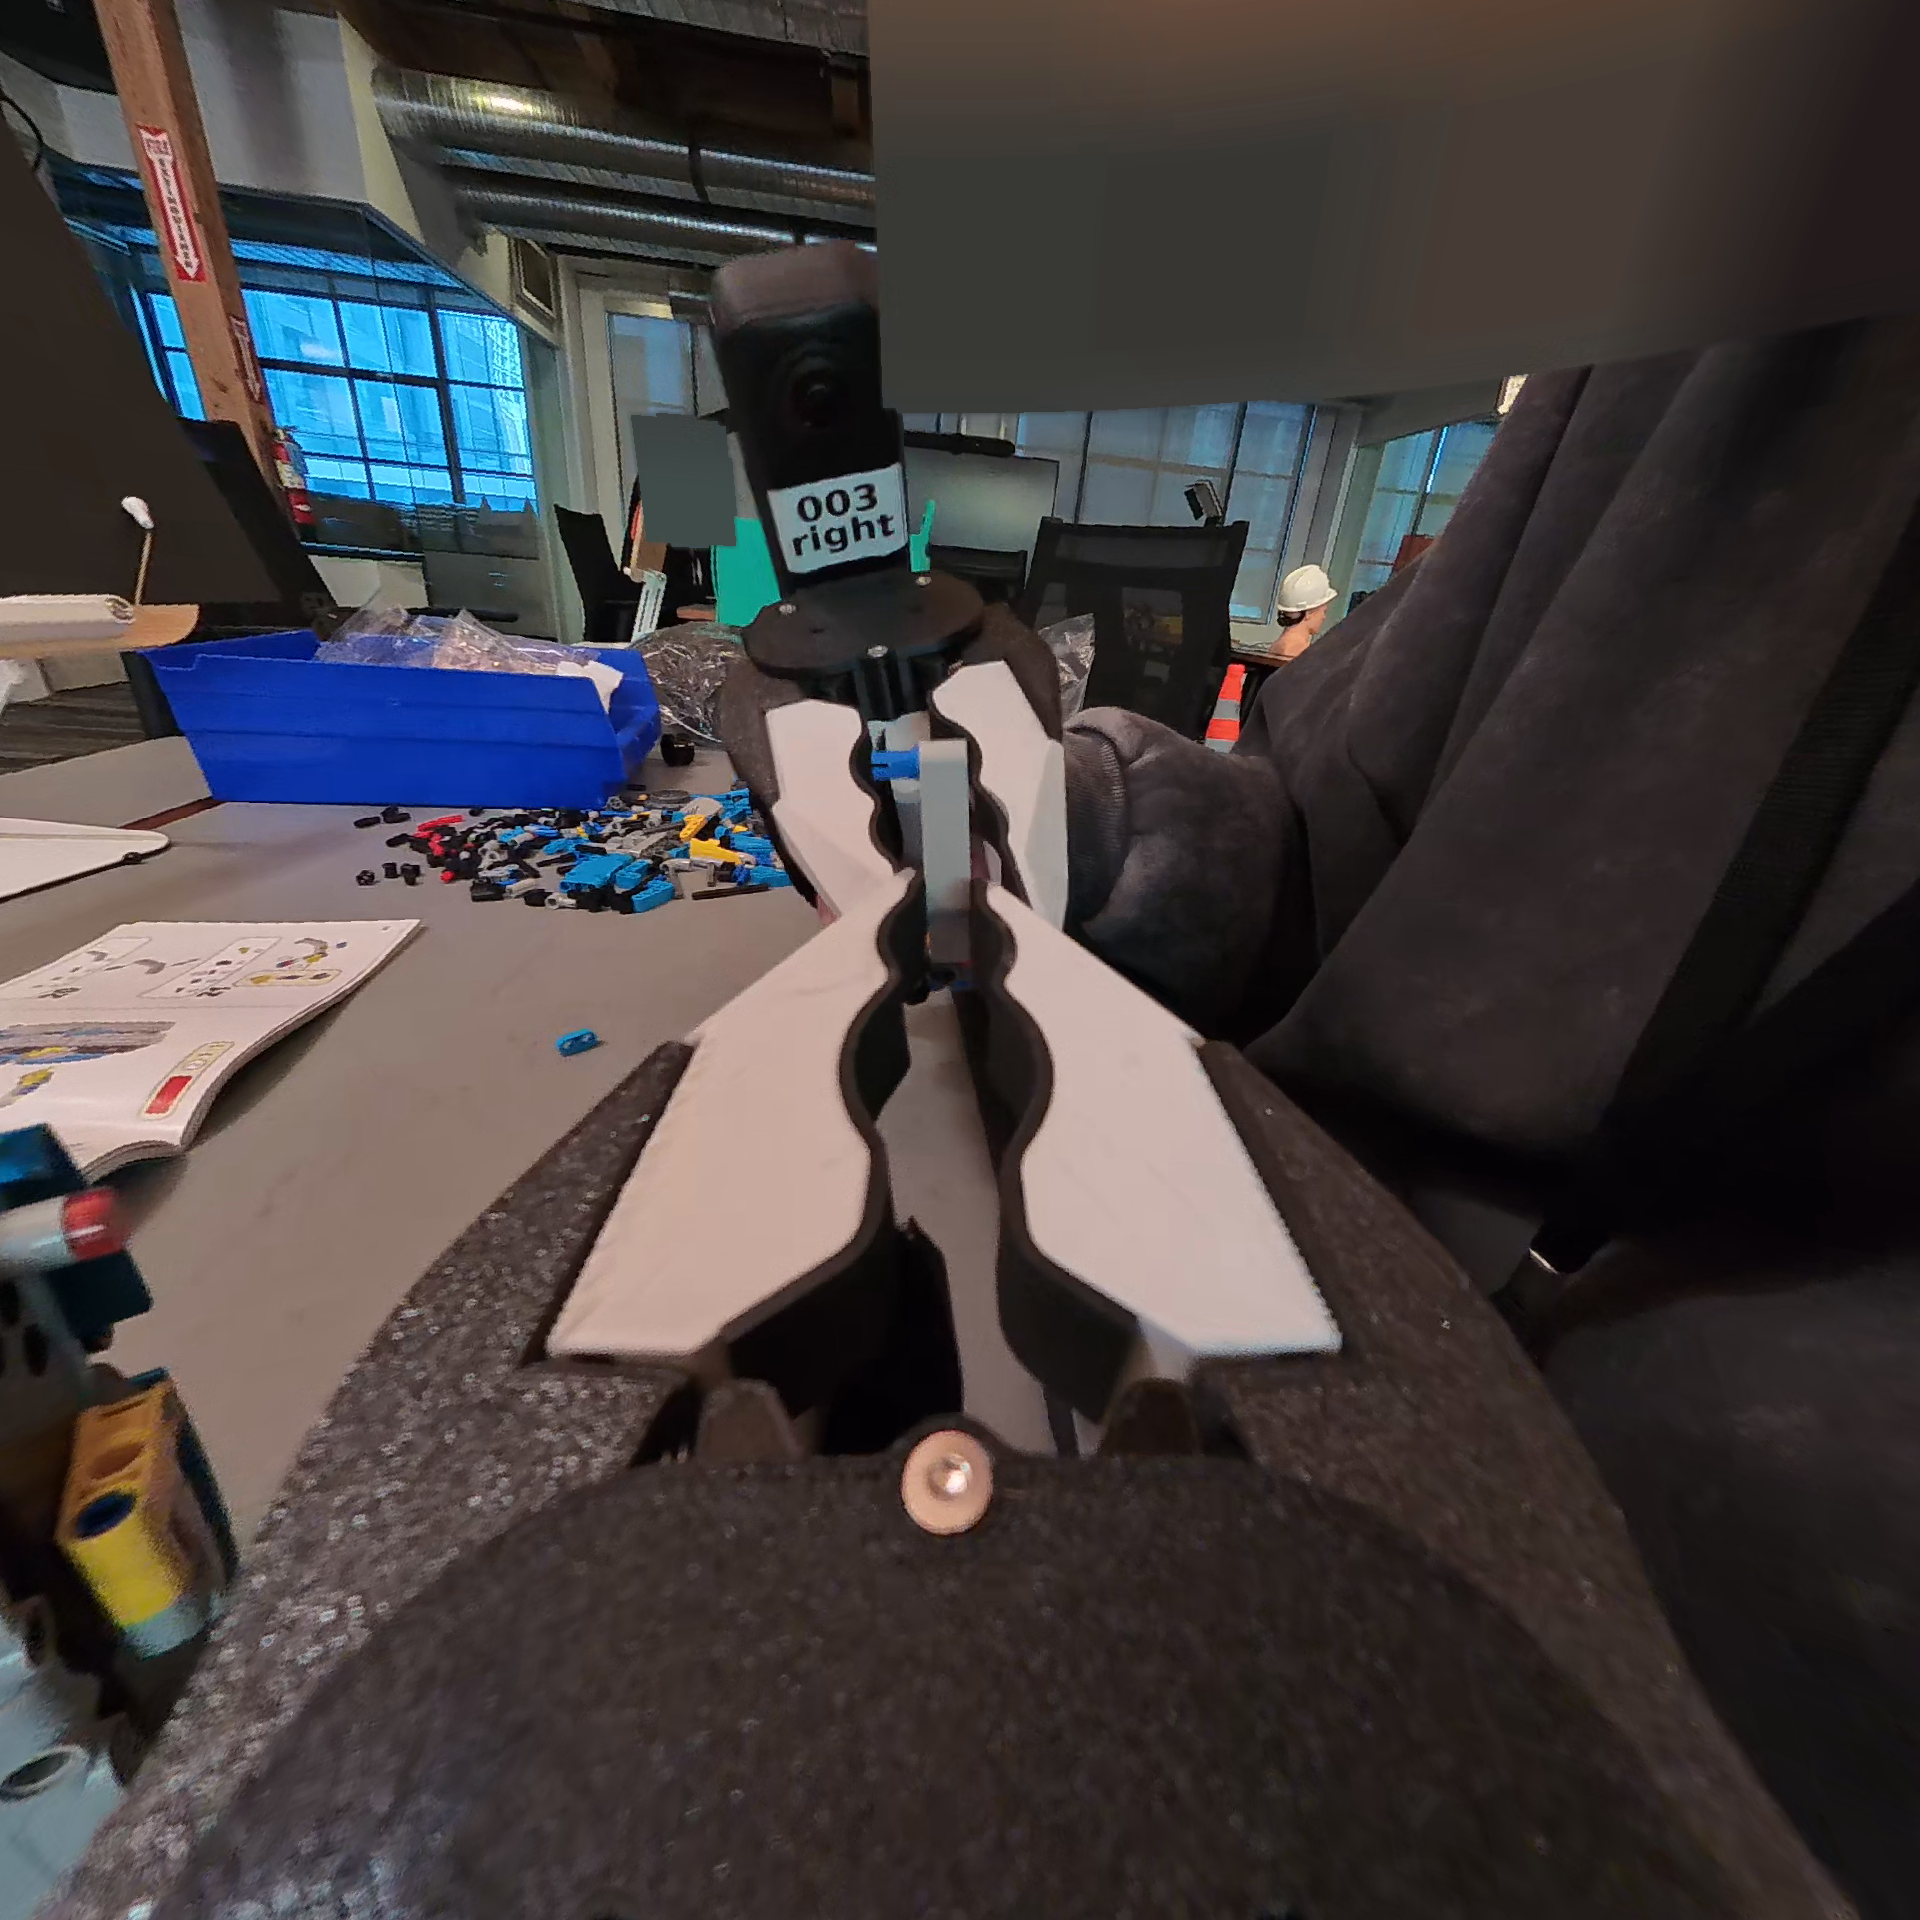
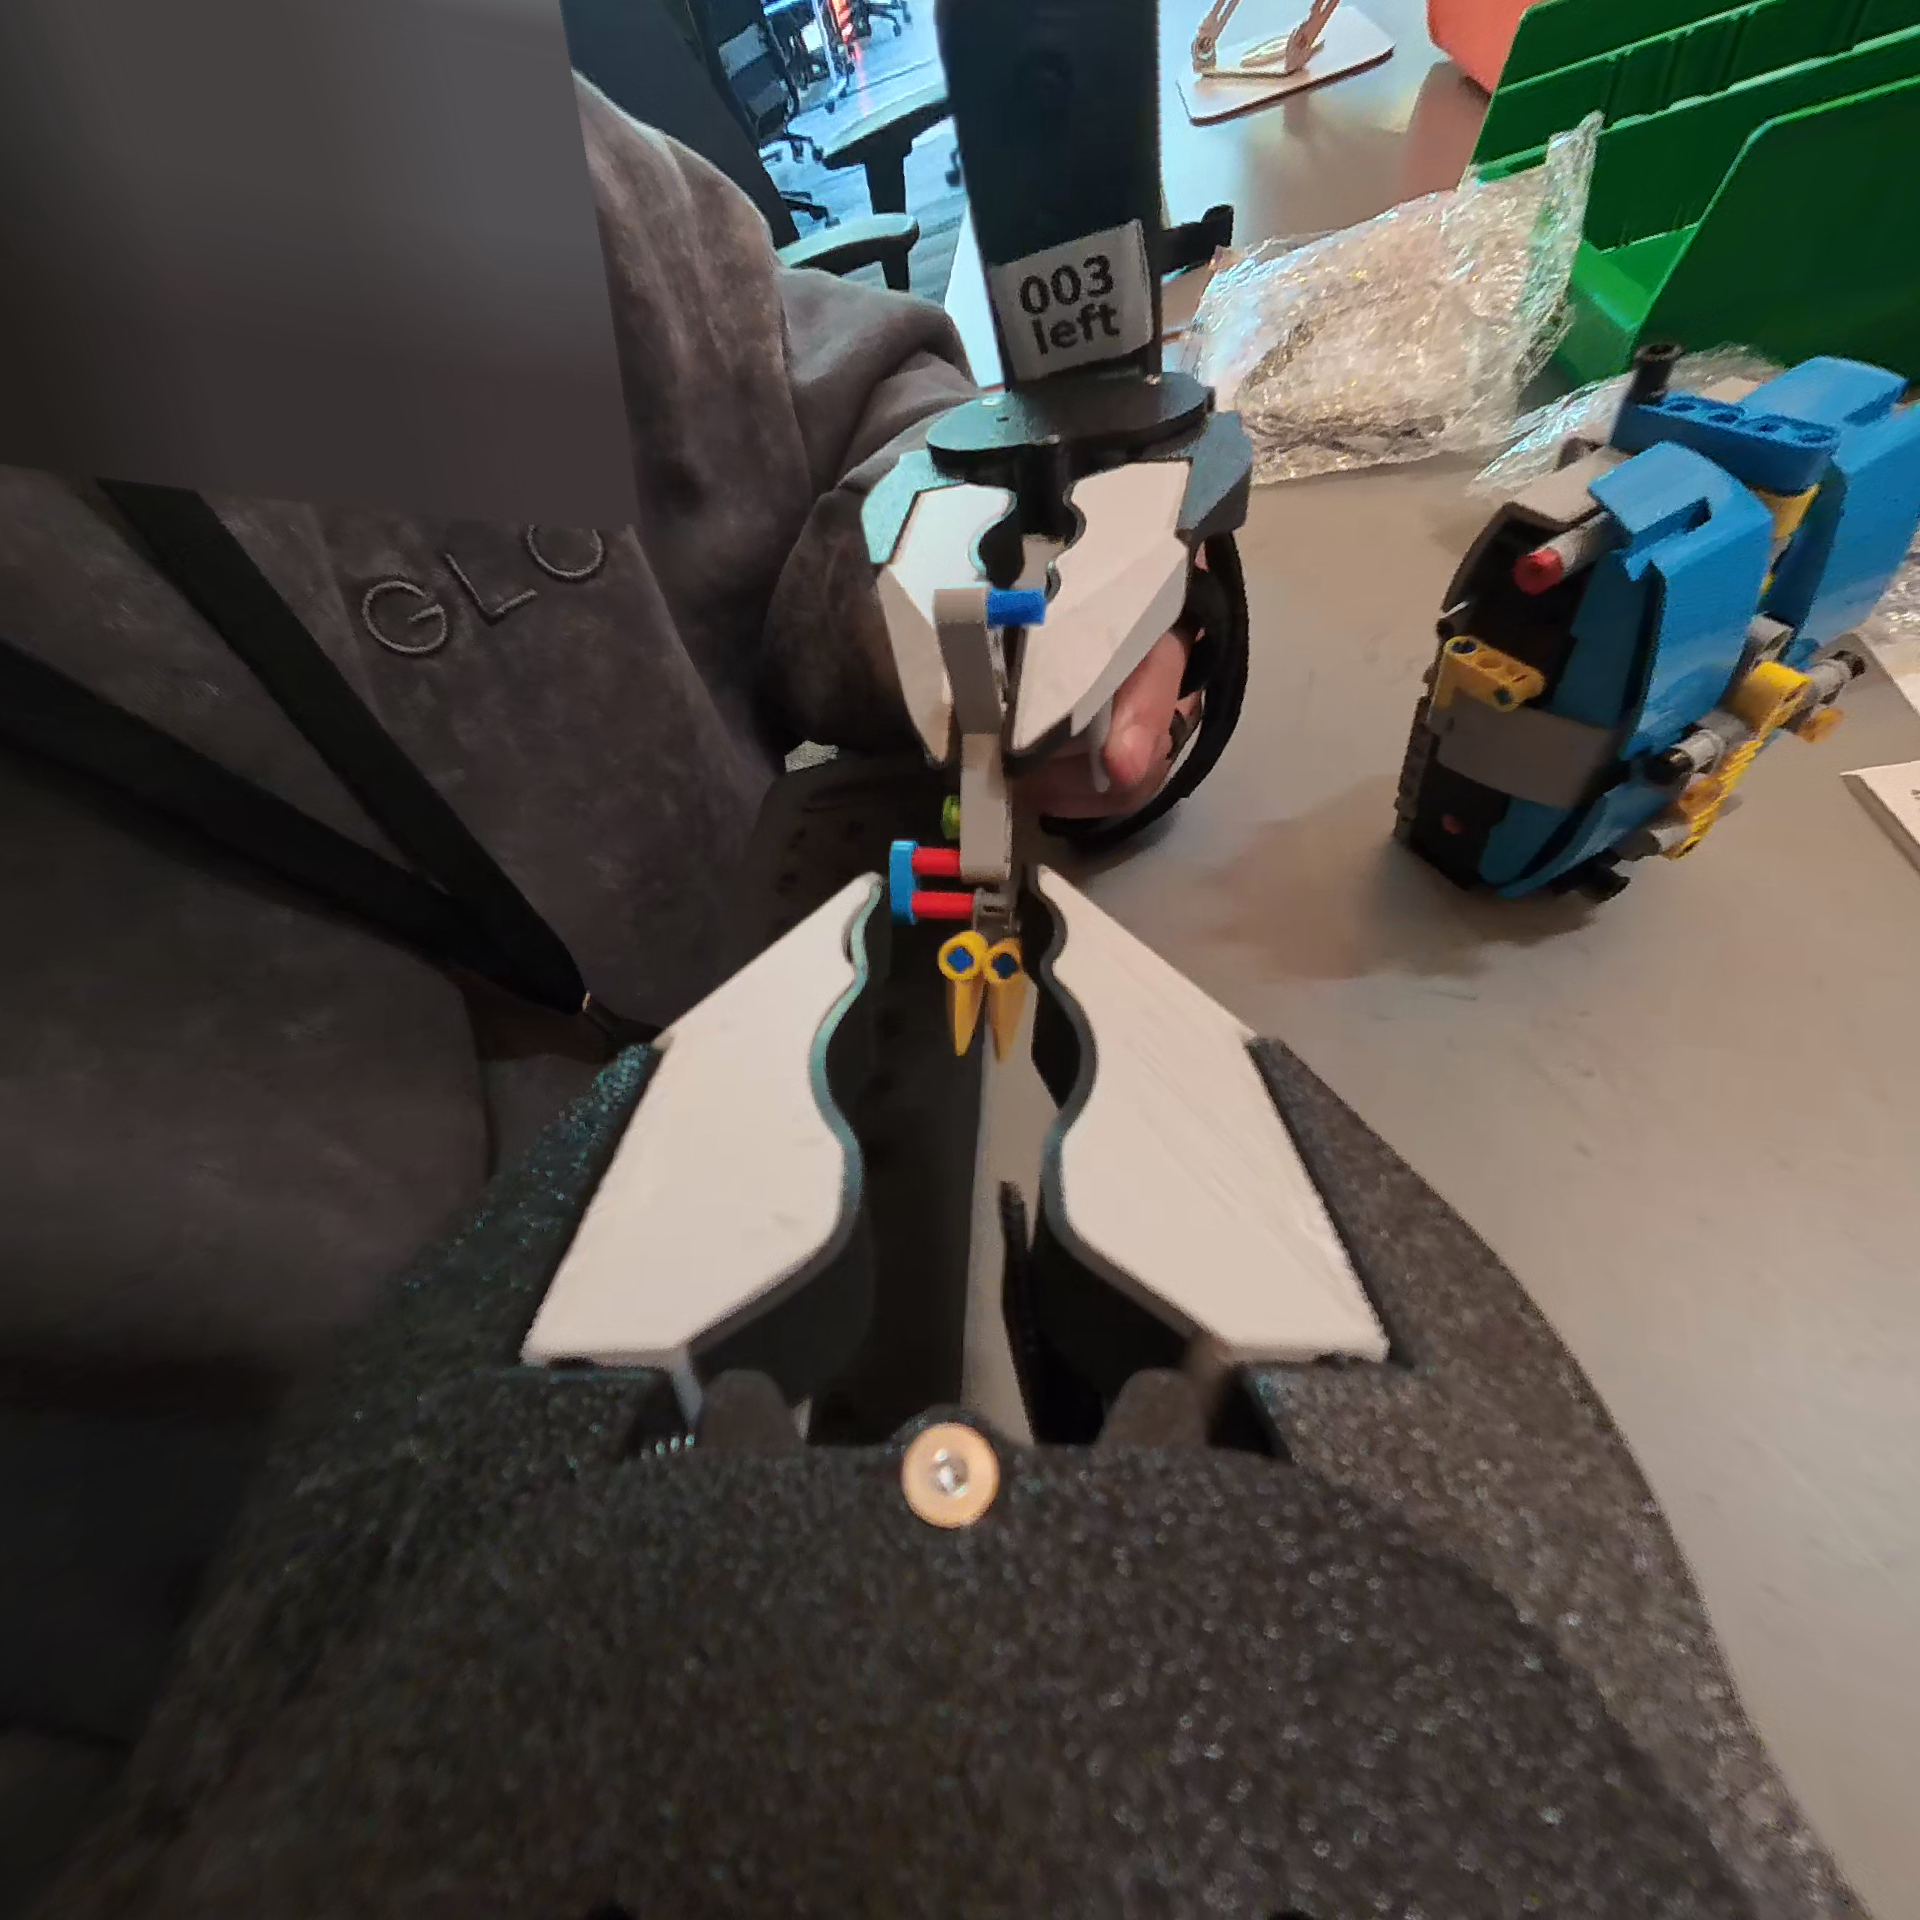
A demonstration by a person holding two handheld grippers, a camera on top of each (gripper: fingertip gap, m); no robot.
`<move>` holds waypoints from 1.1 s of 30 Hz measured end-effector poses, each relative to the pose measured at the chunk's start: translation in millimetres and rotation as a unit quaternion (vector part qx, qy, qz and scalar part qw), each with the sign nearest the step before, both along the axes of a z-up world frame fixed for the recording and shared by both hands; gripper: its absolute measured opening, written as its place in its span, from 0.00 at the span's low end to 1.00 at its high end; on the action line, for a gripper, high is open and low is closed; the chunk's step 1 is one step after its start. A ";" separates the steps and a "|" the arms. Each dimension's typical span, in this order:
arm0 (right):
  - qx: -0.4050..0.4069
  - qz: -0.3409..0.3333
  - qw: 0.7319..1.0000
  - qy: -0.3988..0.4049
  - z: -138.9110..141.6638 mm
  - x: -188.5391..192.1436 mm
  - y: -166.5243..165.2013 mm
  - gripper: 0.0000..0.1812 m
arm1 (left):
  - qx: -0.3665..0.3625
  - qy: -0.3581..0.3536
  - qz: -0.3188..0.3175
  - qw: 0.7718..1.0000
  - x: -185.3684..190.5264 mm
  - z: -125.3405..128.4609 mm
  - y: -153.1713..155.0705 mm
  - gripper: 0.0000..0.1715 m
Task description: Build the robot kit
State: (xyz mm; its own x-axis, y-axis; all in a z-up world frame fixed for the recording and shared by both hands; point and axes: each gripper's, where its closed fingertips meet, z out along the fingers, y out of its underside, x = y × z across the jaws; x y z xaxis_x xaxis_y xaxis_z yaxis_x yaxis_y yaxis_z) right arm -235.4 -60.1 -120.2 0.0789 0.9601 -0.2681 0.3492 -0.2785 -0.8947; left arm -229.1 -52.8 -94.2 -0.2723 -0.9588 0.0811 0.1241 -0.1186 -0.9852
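Observation:
A small grey beam assembly [image 1: 948, 831] hangs above the grey table [image 1: 416, 1143], held from both ends. My left gripper [image 1: 948, 914] is shut on its near end; a blue pin [image 1: 891, 766] sticks out at the far end, between the right gripper's fingers [image 1: 821, 790]. In the right wrist view my right gripper [image 2: 961, 894] is shut on the assembly [image 2: 985, 800] where two red pins with a blue connector [image 2: 920, 881] and two yellow pieces [image 2: 982, 987] sit. The left gripper [image 2: 997, 717] grips the far end by a blue pin [image 2: 1013, 608].
A blue and yellow brick vehicle [image 2: 1662, 665] stands on the table, blurred in the left wrist view [image 1: 104, 1455]. A blue bin [image 1: 405, 717], a pile of loose bricks [image 1: 623, 852], an open booklet [image 1: 187, 1008] and a stray blue piece [image 1: 575, 1039] lie left. Green bins [image 2: 1714, 177], plastic bags [image 2: 1382, 312]. Less than 4 cm separates the two grippers' tips.

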 end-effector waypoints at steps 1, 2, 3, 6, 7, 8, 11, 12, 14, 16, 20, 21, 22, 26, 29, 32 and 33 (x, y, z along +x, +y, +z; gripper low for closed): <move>0.002 0.002 1.000 -0.003 -0.1 -0.2 -0.9 0.13 | -0.002 0.001 -0.003 1.000 0.0 -0.2 -0.8 0.04; 0.004 0.005 1.000 -0.006 -0.3 -0.4 -1.9 0.13 | -0.002 0.001 -0.005 1.000 0.1 -0.2 -1.4 0.04; 0.010 0.005 1.000 -0.008 -0.6 -0.5 -2.2 0.13 | 0.000 0.000 -0.005 1.000 0.0 -0.2 -2.2 0.04; 0.010 0.004 1.000 -0.010 0.5 -0.4 -2.5 0.13 | 0.007 -0.004 -0.001 1.000 -0.1 0.5 -2.4 0.04; 0.007 0.005 1.000 -0.010 0.3 -0.3 -2.8 0.13 | 0.009 -0.003 -0.001 1.000 0.0 0.2 -2.7 0.04; 0.008 0.006 1.000 -0.011 -0.2 -0.3 -3.2 0.13 | 0.010 -0.003 -0.001 1.000 0.1 0.0 -2.9 0.04; 0.022 -0.007 1.000 -0.017 -0.3 0.8 0.8 0.12 | 0.021 -0.002 0.015 1.000 0.5 -0.5 0.4 0.04; 0.024 -0.010 0.999 -0.019 -0.7 0.9 1.5 0.12 | 0.026 0.000 0.020 0.999 0.6 -0.9 1.2 0.04; 0.040 -0.024 0.999 -0.024 -1.9 2.0 6.5 0.12 | 0.040 0.002 0.037 0.999 0.8 -1.7 4.7 0.04; 0.041 -0.030 0.998 -0.026 -2.4 1.8 7.9 0.13 | 0.040 0.006 0.041 0.998 0.8 -2.1 6.6 0.04; 0.067 -0.057 0.995 -0.040 -3.5 4.3 15.7 0.13 | 0.037 0.015 0.057 0.998 1.5 -4.0 13.0 0.04; 0.066 -0.057 0.995 -0.044 -4.2 4.4 15.9 0.13 | 0.036 0.017 0.057 0.998 1.7 -4.7 13.5 0.04; 0.068 -0.059 0.995 -0.049 -5.5 4.5 16.6 0.13 | 0.034 0.020 0.058 0.998 2.0 -5.6 14.1 0.04; 0.062 -0.043 0.995 -0.059 -8.3 4.1 11.4 0.12 | 0.031 0.023 0.042 0.998 2.8 -7.5 9.1 0.04; 0.054 -0.031 0.996 -0.058 -8.8 4.3 8.2 0.12 | 0.033 0.026 0.034 0.999 3.4 -8.8 6.3 0.04; 0.048 -0.014 0.997 -0.058 -9.6 2.8 3.0 0.12 | 0.038 0.025 0.024 0.999 3.4 -9.3 1.9 0.04; 0.043 -0.007 0.997 -0.058 -9.7 2.9 0.6 0.12 | 0.039 0.024 0.020 0.999 3.5 -9.3 0.1 0.04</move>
